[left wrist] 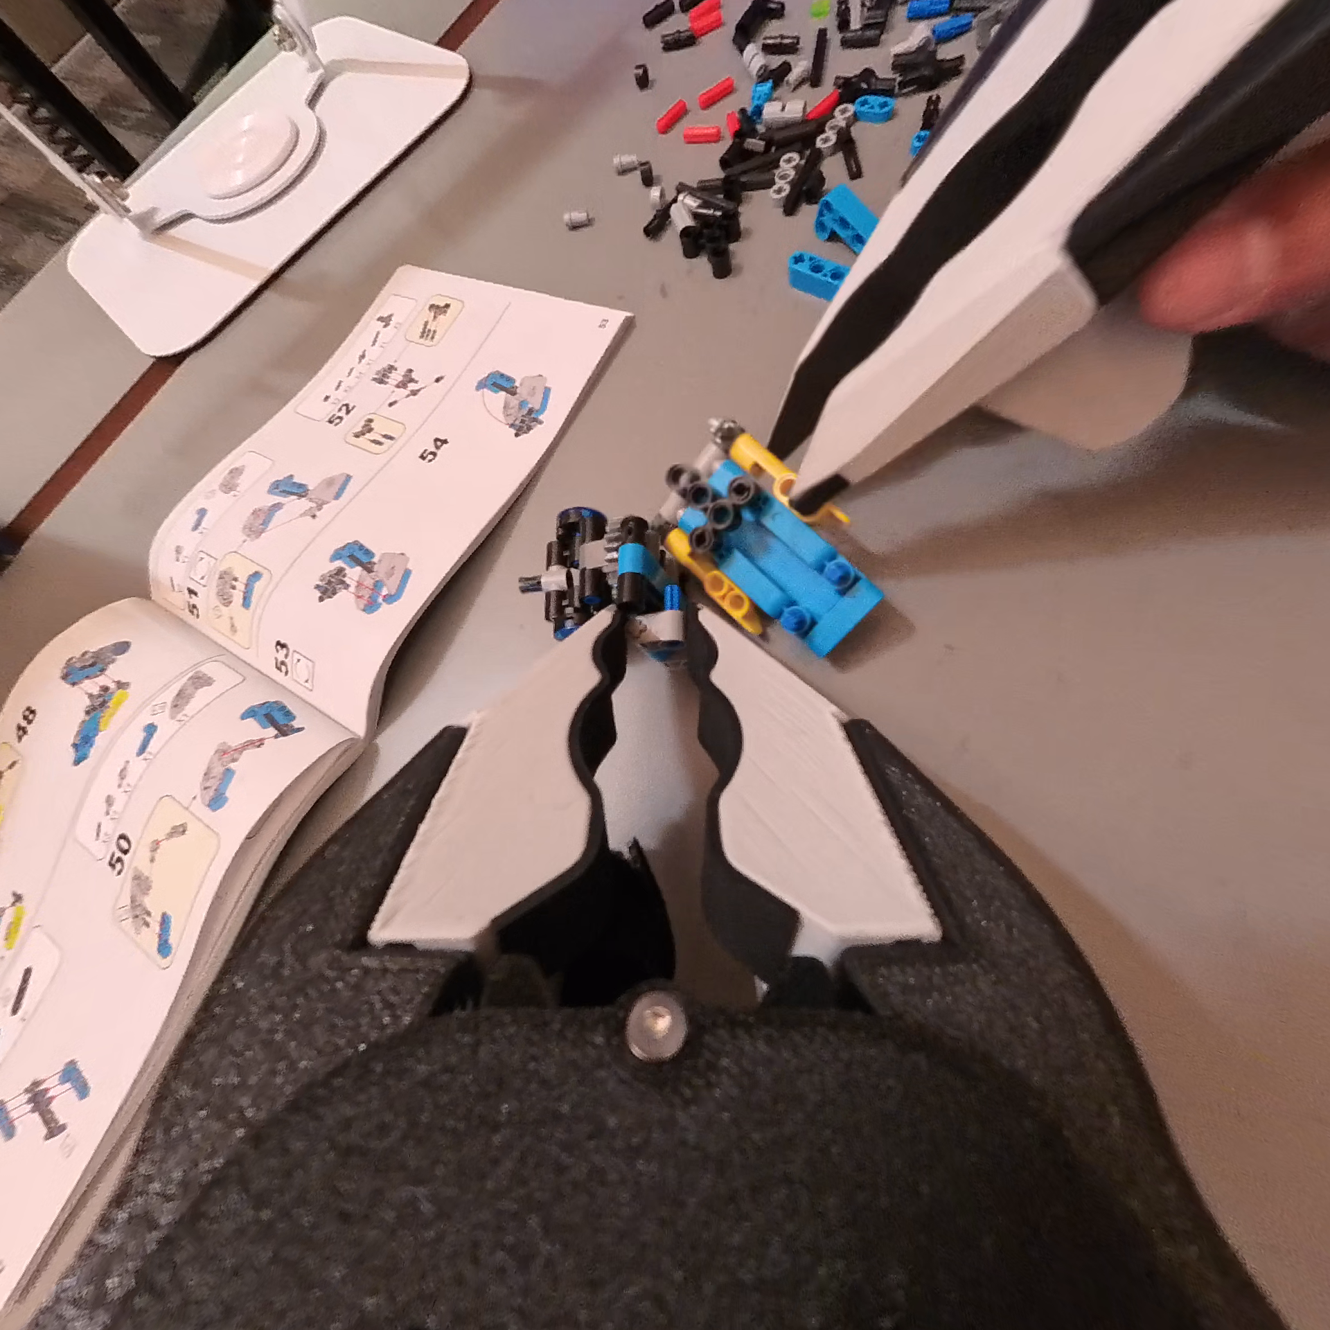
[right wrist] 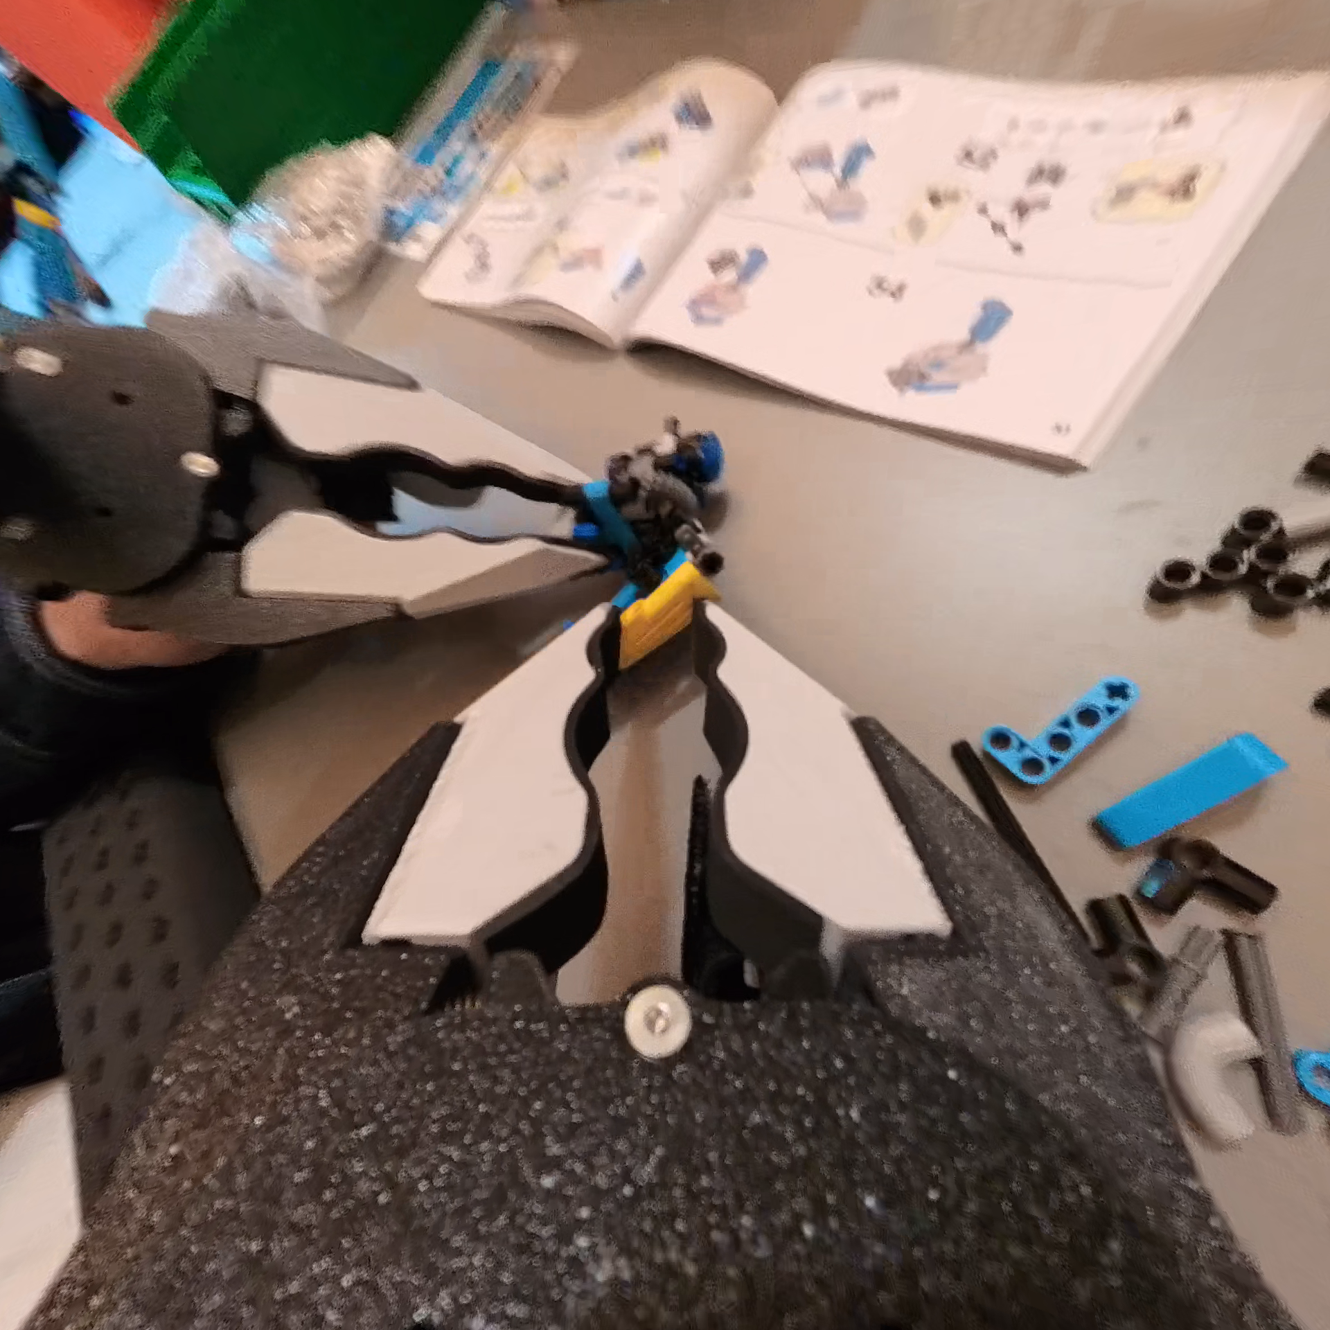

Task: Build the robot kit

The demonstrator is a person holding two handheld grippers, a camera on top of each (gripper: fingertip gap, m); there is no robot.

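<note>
the bench (left wrist: 1079, 720) has a smooth grey top with a thin reddish-brown strip along its far left edge (left wrist: 93, 446). light falls warm and soft from above, leaving blurred shadows on the grey surface. a white flat stand base (left wrist: 237, 194) with a round raised disc sits on the bench near that edge, a shiny post rising from it. beyond the edge lie dark bars and a mottled grey floor (left wrist: 43, 216), blurred. in the right wrist view, a green panel (right wrist: 288, 79) and an orange-red one (right wrist: 65, 43) stand past the far end of the bench.
</note>
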